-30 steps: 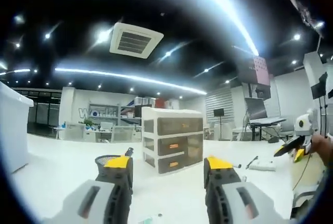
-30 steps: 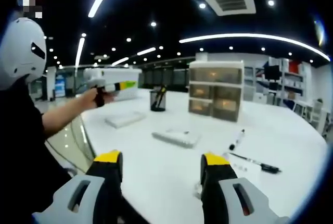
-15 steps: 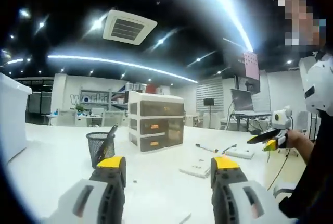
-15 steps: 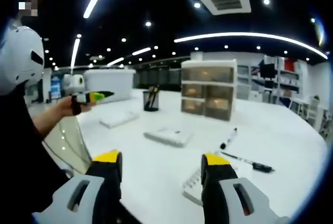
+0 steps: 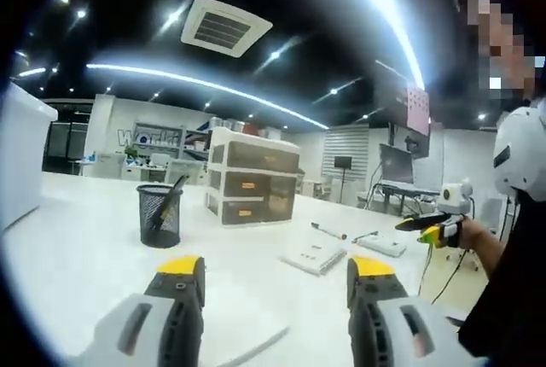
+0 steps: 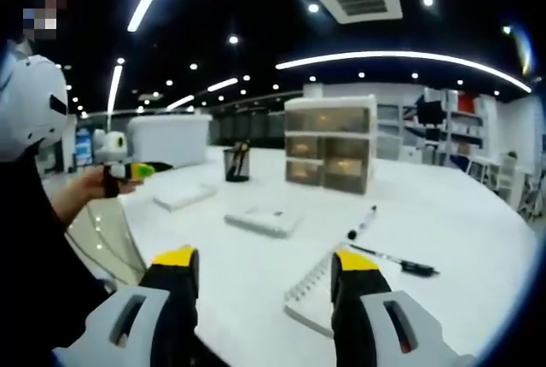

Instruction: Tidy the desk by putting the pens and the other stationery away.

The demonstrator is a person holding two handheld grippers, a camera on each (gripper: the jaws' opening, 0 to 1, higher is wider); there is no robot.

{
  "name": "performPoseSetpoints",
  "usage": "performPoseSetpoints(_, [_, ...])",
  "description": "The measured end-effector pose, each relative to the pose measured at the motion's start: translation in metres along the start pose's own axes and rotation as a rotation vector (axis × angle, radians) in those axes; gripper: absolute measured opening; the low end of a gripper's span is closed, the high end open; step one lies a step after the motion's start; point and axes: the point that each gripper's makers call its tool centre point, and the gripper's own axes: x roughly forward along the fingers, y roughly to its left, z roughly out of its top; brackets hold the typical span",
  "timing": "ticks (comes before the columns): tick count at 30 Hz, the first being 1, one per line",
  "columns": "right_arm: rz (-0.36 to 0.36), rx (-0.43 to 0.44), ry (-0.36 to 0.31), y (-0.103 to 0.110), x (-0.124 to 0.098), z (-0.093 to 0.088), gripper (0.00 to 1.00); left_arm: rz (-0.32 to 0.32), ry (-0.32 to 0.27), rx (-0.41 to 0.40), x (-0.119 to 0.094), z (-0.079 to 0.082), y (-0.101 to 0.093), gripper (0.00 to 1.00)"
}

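Observation:
On the white desk [image 5: 77, 256] stands a black mesh pen cup [image 5: 159, 215] with pens in it, left of a white drawer unit [image 5: 252, 186]. A white notepad [image 5: 314, 256], a pen [image 5: 328, 230] and another white pad [image 5: 381, 246] lie to the right. My left gripper [image 5: 275, 273] is open and holds nothing. My right gripper [image 6: 265, 265] is open too, above a spiral notebook [image 6: 311, 299]. A marker [image 6: 362, 224] and a black pen [image 6: 394, 261] lie beyond it, with the pen cup [image 6: 234, 165] and drawer unit [image 6: 328, 155] farther back.
A large white bin [image 6: 171, 138] stands at the desk's far end. Two white pads [image 6: 260, 220] [image 6: 183, 196] lie mid-desk. A person's hand holds the left gripper [image 6: 128, 171] at the desk's left edge; the right gripper [image 5: 435, 224] shows off the desk's right side.
Both cameras have moved. The left gripper view now looks lower over the desk, with the pen cup nearer. In the right gripper view the spiral notebook has come in between the jaws.

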Motion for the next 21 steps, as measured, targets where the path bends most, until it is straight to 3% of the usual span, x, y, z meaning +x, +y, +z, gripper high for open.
performPoseSetpoints(6, [-0.015, 0.008, 0.003, -0.005, -0.003, -0.003, 0.59, -0.044, 0.019, -0.025, 0.007, 0.002, -0.014, 0.68])
performPoseSetpoints(8, [-0.020, 0.010, 0.003, -0.006, -0.004, -0.004, 0.59, -0.078, 0.072, -0.116, 0.012, -0.005, -0.022, 0.68])
performPoseSetpoints(9, [-0.021, 0.011, 0.002, -0.006, -0.005, -0.004, 0.59, -0.096, 0.093, -0.124, 0.015, -0.007, -0.026, 0.68])
performPoseSetpoints(13, [-0.025, 0.015, 0.000, -0.008, -0.006, -0.006, 0.59, -0.105, 0.152, -0.048, 0.024, -0.010, -0.032, 0.68])
performPoseSetpoints(17, [-0.028, 0.020, -0.002, -0.008, -0.008, -0.007, 0.59, -0.135, 0.169, -0.052, 0.031, -0.005, -0.041, 0.68])
performPoseSetpoints(21, [-0.033, 0.022, -0.001, -0.010, -0.011, -0.009, 0.59, -0.170, 0.226, -0.025, 0.040, -0.005, -0.051, 0.69])
